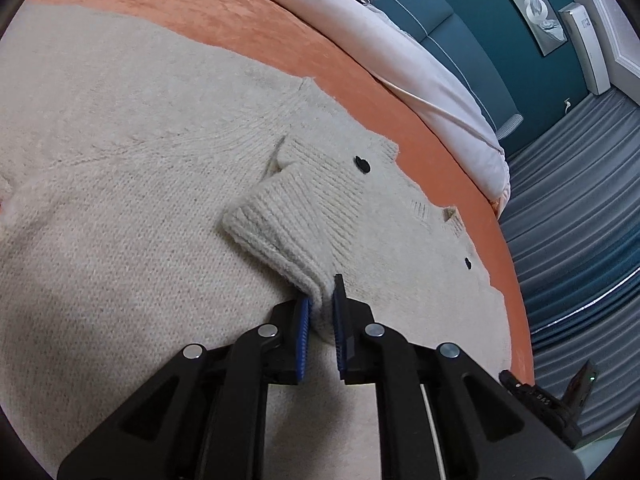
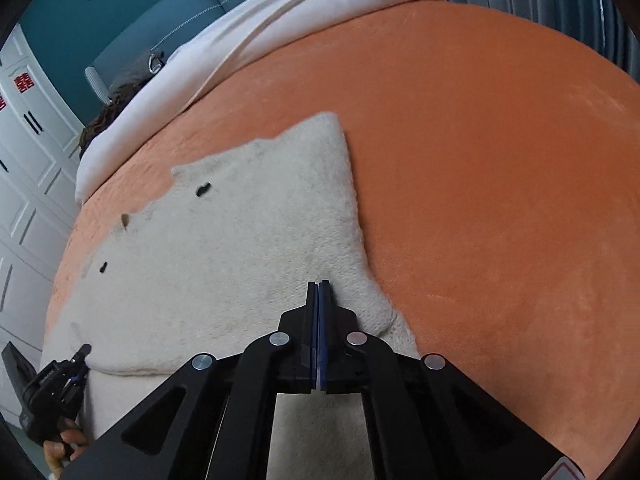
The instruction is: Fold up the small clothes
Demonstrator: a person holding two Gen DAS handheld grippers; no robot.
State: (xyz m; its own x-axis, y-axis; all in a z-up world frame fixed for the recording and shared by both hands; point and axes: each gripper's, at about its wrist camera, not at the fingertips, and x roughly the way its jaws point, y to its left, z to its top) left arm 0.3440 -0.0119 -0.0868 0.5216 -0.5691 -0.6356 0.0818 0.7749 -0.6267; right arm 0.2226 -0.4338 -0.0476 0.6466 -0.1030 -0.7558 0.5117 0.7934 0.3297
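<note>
Gripping cream cardigan sleeve cuff

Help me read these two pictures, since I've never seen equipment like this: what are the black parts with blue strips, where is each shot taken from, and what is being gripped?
No robot arm here: a person holds a two-finger clamp in each hand, each carrying a wide-angle camera that looks out along its fingers.

In the left-hand view, the left tool pinches the ribbed sleeve cuff of a cream knitted cardigan between its blue pads. The cardigan, which has dark buttons, lies on an orange blanket on a bed.

In the right-hand view, the right tool is over the cardigan's other side, its blue pads pressed fully together; whether any knit is caught between them I cannot tell. At lower left, a hand holds the left tool.
</note>
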